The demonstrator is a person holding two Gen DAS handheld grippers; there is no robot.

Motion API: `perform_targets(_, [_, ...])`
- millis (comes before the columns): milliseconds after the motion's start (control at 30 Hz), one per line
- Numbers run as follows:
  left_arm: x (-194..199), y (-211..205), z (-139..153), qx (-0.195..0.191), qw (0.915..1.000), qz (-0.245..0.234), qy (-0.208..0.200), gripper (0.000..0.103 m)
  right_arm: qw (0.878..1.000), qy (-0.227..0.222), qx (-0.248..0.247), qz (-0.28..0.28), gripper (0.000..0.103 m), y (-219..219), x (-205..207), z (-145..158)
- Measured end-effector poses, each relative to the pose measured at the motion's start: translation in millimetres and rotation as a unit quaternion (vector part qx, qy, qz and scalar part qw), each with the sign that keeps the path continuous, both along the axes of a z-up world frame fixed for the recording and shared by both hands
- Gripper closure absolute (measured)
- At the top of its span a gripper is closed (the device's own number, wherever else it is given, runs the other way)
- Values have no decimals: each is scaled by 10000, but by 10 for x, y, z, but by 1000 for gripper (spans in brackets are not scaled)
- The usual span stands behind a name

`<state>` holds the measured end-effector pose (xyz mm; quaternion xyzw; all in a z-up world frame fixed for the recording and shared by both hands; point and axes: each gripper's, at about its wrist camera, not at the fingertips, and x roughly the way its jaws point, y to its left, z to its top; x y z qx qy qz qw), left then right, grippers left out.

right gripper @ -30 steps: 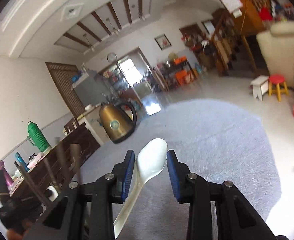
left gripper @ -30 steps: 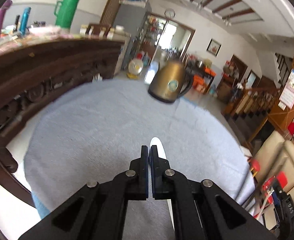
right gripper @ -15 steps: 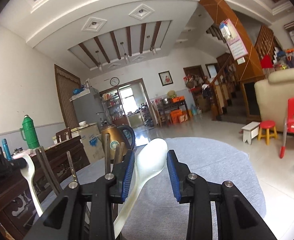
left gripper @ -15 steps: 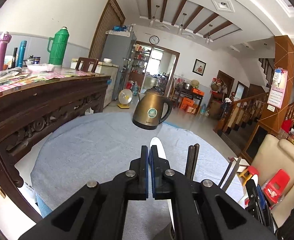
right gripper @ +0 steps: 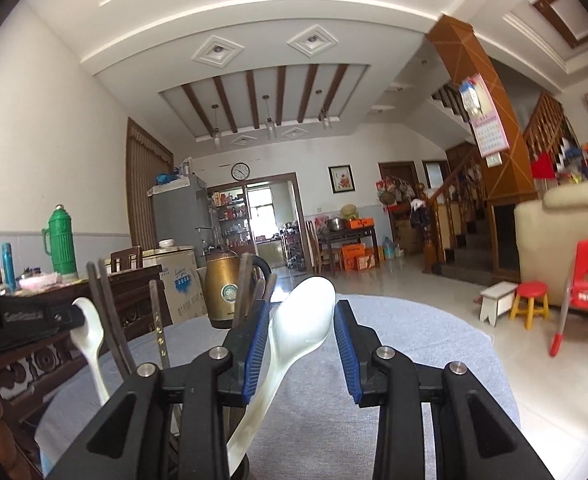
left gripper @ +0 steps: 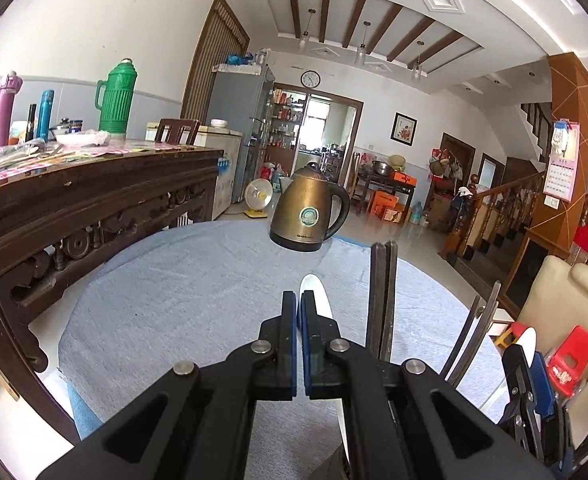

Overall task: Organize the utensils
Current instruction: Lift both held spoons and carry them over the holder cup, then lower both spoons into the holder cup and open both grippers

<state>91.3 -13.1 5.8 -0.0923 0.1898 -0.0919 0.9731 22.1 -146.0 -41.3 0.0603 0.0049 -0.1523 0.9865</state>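
Observation:
My left gripper (left gripper: 298, 300) is shut on a white spoon (left gripper: 314, 294), whose bowl sticks out past the fingertips. My right gripper (right gripper: 300, 316) holds a second white spoon (right gripper: 304, 316) between its blue pads; the bowl leans on the left pad and the jaws stand apart. Dark chopsticks (left gripper: 382, 292) stand upright beside the left gripper, handles hidden below. In the right wrist view the left gripper's spoon (right gripper: 88, 328) and more chopsticks (right gripper: 106, 308) stand at the left, and the rim of a dark holder (right gripper: 240, 470) shows at the bottom edge.
A brass kettle (left gripper: 308, 208) stands at the far side of the round table under a blue-grey cloth (left gripper: 182, 292). A carved dark wood sideboard (left gripper: 74, 208) with a green thermos (left gripper: 114, 96) and bottles runs along the left. Red chair and stools (right gripper: 586, 276) stand on the floor, right.
Both grippers have tilted up from looking down at the table to looking level across the room. The chopsticks have come into view beside them. Both spoons stay held.

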Motion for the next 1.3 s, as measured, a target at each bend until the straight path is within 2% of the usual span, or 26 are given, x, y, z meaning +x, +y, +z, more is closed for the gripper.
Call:
perform_targets(133, [-23,-47,-85,133,9999,-12,2,101,9996,-8,-291,67,66,104,-48,-88])
perform_targets(467, [-71,-91,-180,268,9994,-224,30,101,9987,170,-352,314,66,129,-94,-192])
perform_targets(767, [-143,-125,-192,340,9966,-752,64,101,9975,285,-353,550,64,145,-193,-206])
perform_targets(800, [-156,-134,-192,350,9960,-821,72,101,9973,297,-297,599,63,139,-189,-193])
perform_targets(833, [-167,-139,-191,343,9953,-902,83,101,9970,315,-201,674,54,122,-198,-185])
perform_targets(867, [-178,-142,-188,334,9947,-973,97,101,9968,325,-141,714,41,97,-197,-170])
perform_targets(933, [-202,-124,-172,307,9940,-1043,124,101,9966,273,-33,771,32,67,-233,-157])
perform_targets(1167, [-254,45,-66,167,9959,-876,133,101,9986,160,-11,503,32,-61,-309,-44])
perform_targets(1300, [-336,57,11,181,9949,-995,44,101,9992,146,-19,359,32,-109,-352,17])
